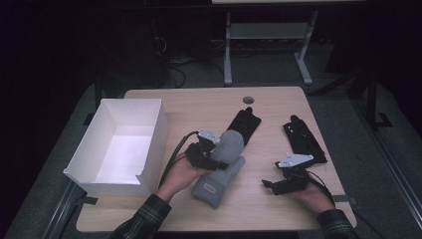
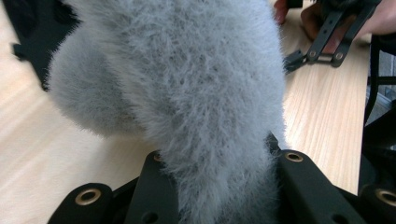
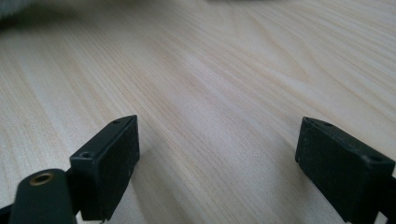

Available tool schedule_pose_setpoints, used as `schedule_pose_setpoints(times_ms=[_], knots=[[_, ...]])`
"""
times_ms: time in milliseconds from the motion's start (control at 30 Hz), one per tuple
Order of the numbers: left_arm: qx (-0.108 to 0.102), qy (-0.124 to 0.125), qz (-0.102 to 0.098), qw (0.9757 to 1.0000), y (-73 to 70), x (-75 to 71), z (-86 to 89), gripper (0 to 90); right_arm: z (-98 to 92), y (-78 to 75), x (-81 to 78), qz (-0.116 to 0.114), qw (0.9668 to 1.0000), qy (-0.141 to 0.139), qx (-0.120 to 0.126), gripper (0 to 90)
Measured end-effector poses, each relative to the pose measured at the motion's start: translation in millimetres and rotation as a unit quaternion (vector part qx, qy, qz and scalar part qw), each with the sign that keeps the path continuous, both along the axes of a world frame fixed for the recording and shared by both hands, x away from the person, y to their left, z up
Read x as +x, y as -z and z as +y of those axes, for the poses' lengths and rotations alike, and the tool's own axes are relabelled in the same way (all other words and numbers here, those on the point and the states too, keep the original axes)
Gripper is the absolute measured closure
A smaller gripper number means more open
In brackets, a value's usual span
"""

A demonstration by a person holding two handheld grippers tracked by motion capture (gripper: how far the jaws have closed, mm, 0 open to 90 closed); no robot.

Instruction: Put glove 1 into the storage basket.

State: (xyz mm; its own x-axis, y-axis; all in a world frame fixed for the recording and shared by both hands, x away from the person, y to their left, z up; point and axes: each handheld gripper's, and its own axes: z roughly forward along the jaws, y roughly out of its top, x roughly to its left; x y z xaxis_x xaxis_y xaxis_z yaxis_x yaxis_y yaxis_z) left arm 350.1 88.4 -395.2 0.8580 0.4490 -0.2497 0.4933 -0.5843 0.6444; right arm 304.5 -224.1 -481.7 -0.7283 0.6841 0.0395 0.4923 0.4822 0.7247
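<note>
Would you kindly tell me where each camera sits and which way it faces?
High view: above the person's side, looking forward and down on the table; forearms, both hand-held grippers.
Left gripper view: on the left hand-held gripper, looking along its jaws, which pinch the grey fuzzy mitten.
Right gripper view: on the right hand-held gripper, jaws apart over bare wood.
Shared: high and left gripper views both show the mitten.

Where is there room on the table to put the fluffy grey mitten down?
The widest bare wood lies between the grey mitten and the right tongs. The white box is empty too. A bare strip runs along the far edge. It gets crowded mid-table: black glove behind the mitten, another black glove beside the right tongs.
</note>
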Motion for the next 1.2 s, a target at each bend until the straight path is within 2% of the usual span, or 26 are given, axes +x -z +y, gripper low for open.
schedule_pose_setpoints(times_ms=[100,267,300,500,633,933,1033,1200], knots=[[-0.006,-0.008,-0.008,0.9999,-10.2,2.1,5.4,70.5,0.0,0.0,0.0,0.000,1.0000,0.000,0.000,13.5],[-0.002,-0.025,-0.025,0.9994,-33.1,5.5,15.5,70.6,0.1,0.0,-0.1,0.000,1.0000,0.001,0.001,13.5],[0.001,-0.026,-0.029,0.9992,-38.2,6.6,17.9,70.7,0.1,0.0,-0.1,0.000,1.0000,0.000,0.001,13.5],[-0.010,-0.038,-0.044,0.9983,-70.2,10.9,32.7,70.8,0.0,0.0,0.0,0.000,1.0000,0.000,0.000,13.5],[-0.003,-0.043,-0.062,0.9972,-92.2,14.7,45.7,70.8,0.0,0.0,0.0,0.000,1.0000,0.000,0.000,13.5],[-0.012,-0.087,-0.086,0.9925,-135.0,21.9,83.3,70.8,0.0,0.0,0.0,0.000,1.0000,0.000,0.000,13.5],[-0.023,-0.102,-0.086,0.9908,-145.8,24.0,98.2,70.9,0.1,0.0,-0.1,0.000,1.0000,0.001,0.000,13.5],[-0.025,-0.122,-0.093,0.9879,-157.7,25.5,120.2,70.9,0.1,0.0,0.0,0.000,1.0000,0.000,0.000,13.6]])
